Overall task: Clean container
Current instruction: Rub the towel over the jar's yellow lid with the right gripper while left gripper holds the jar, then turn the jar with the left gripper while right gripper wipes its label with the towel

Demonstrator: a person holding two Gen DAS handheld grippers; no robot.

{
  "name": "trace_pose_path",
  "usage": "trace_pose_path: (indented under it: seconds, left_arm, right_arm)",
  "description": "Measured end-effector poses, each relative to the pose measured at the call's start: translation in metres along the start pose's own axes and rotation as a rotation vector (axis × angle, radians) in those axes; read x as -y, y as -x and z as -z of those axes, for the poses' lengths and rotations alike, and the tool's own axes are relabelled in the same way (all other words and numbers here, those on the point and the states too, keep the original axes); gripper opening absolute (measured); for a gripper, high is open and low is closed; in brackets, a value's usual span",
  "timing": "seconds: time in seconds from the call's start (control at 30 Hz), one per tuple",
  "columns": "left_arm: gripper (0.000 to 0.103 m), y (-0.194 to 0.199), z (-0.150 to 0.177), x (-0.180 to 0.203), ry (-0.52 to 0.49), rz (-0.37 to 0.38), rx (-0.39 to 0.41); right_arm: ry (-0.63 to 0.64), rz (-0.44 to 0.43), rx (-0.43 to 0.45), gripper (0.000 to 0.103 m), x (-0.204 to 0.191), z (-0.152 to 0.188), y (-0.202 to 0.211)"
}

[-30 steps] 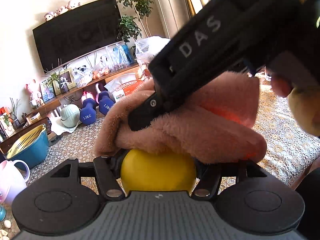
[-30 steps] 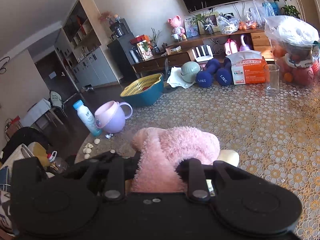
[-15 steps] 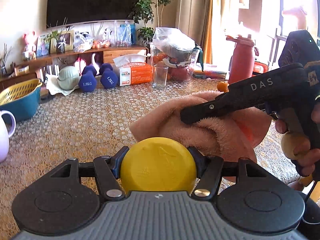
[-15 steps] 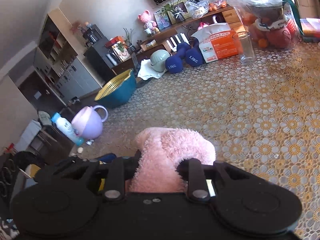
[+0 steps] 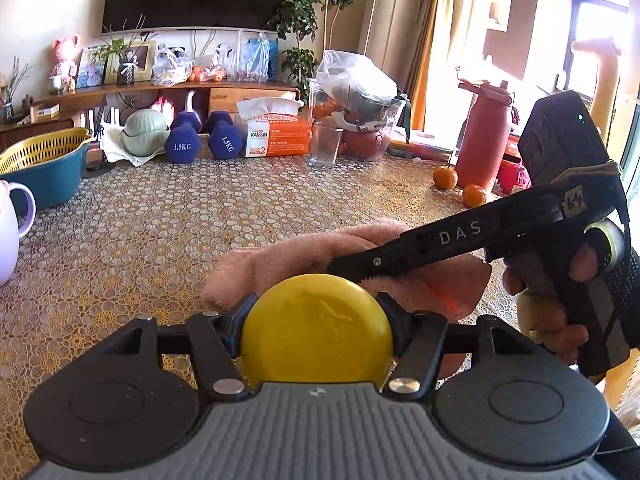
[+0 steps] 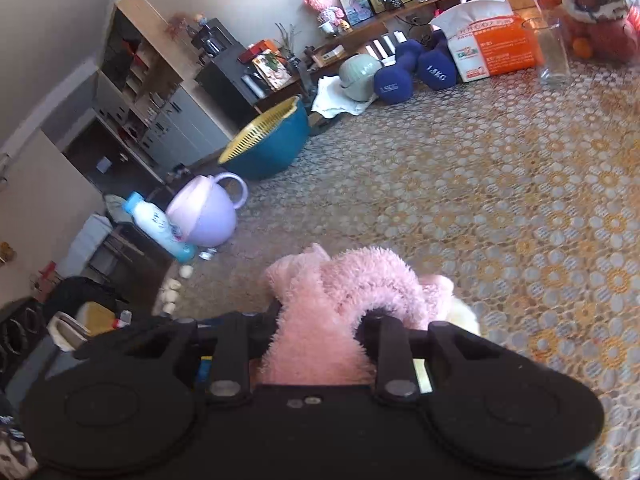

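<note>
A round yellow container (image 5: 316, 328) fills the gap between the fingers of my left gripper (image 5: 316, 316), which is shut on it above the patterned table (image 5: 160, 232). A fluffy pink cloth (image 5: 288, 260) lies just beyond the container, touching its far side. My right gripper (image 5: 352, 266) comes in from the right, held by a person's hand (image 5: 560, 312), and is shut on that cloth. In the right wrist view the pink cloth (image 6: 348, 304) bulges out between the fingers of the right gripper (image 6: 320, 320), hiding the fingertips.
Along the table's far side stand a clear glass (image 5: 326, 142), a tissue box (image 5: 276, 132), two blue dumbbells (image 5: 202, 138), a teal basin (image 5: 44, 168) and a red bottle (image 5: 484, 136). Two oranges (image 5: 460, 186) lie at the right. A lilac jug (image 6: 204, 210) and small bottle (image 6: 158, 226) stand at the left.
The right gripper and cloth have dropped from on top of the yellow container to its far right side. The left gripper's view has levelled out and swung to the right.
</note>
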State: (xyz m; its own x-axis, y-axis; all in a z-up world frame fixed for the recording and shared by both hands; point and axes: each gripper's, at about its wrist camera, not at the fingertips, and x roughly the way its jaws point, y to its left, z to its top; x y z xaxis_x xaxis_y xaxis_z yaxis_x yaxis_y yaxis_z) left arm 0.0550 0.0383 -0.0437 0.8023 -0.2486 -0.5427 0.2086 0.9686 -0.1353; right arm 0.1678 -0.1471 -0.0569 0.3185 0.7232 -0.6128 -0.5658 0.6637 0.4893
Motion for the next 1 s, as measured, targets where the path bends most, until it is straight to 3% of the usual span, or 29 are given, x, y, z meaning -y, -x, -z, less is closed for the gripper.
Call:
trace_pose_path:
  seconds: [0.13,0.33,0.43,0.57,0.93,1.0]
  left_arm:
    - [0.063,-0.008,-0.007,0.017,-0.081,-0.037,0.016]
    - [0.064,-0.027,-0.014,0.031,-0.145,-0.077,0.046]
    - [0.065,-0.033,-0.013,0.029,-0.149,-0.091,0.034]
    - [0.084,-0.027,-0.008,0.026,-0.158,-0.076,0.054]
    - [0.084,-0.035,0.018,0.020,-0.165,-0.095,-0.008]
    - [0.077,-0.036,0.019,0.023,-0.165,-0.097,-0.007]
  right_arm:
    - [0.082,0.112,0.040,0.025,-0.001,0.000,0.023]
    - [0.106,0.141,0.103,0.025,-0.004,-0.001,0.054]
    - [0.084,0.133,0.123,0.025,-0.001,-0.001,0.062]
    - [0.057,0.109,0.148,0.025,0.001,0.001,0.072]
    - [0.119,0.037,0.222,0.025,-0.037,-0.018,0.090]
    - [0.153,0.030,0.215,0.025,-0.050,-0.021,0.085]
